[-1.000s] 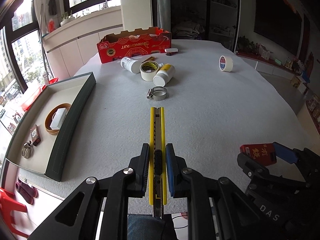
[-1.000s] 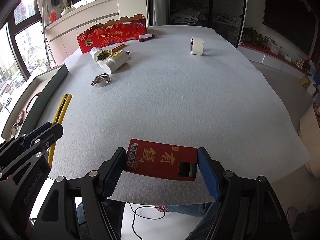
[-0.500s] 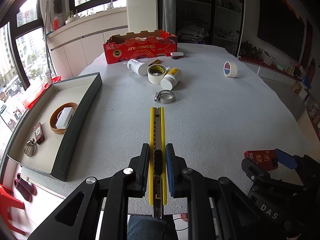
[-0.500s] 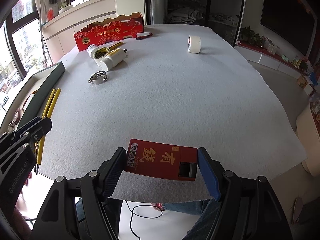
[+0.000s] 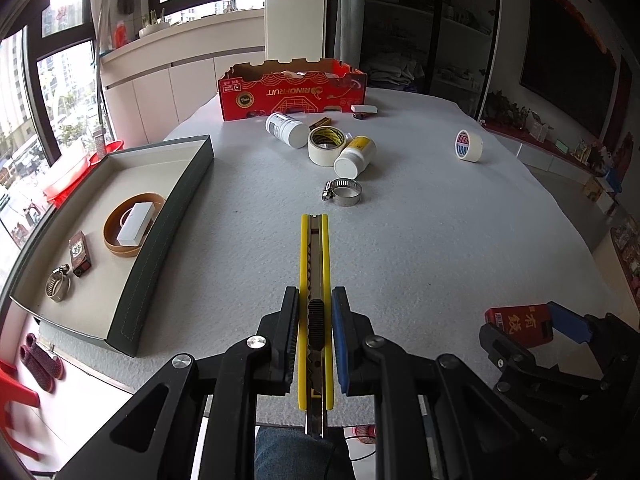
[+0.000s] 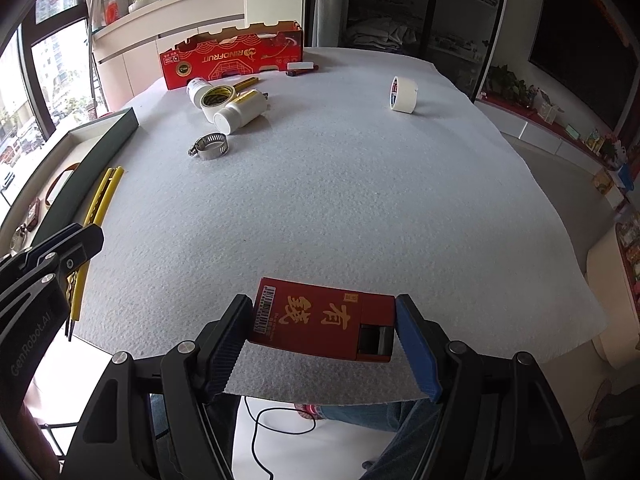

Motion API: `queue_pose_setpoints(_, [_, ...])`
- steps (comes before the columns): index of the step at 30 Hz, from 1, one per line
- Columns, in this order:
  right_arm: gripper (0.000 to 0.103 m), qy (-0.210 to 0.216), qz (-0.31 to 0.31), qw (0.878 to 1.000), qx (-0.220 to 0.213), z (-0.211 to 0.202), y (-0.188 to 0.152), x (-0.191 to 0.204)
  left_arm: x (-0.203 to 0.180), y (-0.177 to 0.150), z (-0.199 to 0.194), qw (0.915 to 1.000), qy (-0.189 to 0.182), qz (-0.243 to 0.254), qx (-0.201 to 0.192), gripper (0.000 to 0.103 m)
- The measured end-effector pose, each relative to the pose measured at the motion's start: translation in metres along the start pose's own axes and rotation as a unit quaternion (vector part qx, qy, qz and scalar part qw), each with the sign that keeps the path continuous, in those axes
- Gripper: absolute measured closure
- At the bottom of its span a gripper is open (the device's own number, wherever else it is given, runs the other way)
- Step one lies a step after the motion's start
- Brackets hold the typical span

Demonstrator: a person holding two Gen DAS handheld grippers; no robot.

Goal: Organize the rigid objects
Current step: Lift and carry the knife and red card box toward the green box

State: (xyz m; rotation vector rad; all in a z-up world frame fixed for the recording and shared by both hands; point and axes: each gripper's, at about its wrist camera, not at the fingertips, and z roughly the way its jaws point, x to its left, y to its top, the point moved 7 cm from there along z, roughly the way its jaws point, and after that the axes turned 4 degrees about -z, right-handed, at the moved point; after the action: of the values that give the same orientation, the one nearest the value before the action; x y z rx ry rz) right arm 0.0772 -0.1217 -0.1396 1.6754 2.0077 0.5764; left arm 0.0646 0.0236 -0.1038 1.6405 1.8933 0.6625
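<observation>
My left gripper is shut on a yellow utility knife, which points forward over the white table; it also shows in the right wrist view as the knife in the left gripper. My right gripper is shut on a flat red box with gold characters, gripped by its short ends above the table's near edge. The left wrist view has that red box at the lower right. A dark green tray on the left holds a brown tape ring, a white block, a small red box and a hose clamp.
On the table ahead lie a hose clamp, two white bottles and a masking tape roll. A red cardboard box stands at the back. Another tape roll stands at the right.
Both grips are unchanged. The views have shifted only slightly.
</observation>
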Motion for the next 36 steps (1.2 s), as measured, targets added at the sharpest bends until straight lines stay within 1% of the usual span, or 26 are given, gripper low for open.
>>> queue_pose_setpoints(14, [0.030,-0.007,-0.012,1.000,-0.001,-0.0024,0.0019,0.0059,0.0051,0.0002,-0.0023,0.9999,-0.005,-0.009,-0.002,0.086])
queue_pose_setpoints(36, [0.030,-0.007,-0.010,1.000,0.001,-0.0021,0.0008,0.0051,0.0058,0.0001,-0.0032,0.9999,-0.005,-0.009,-0.003,0.086])
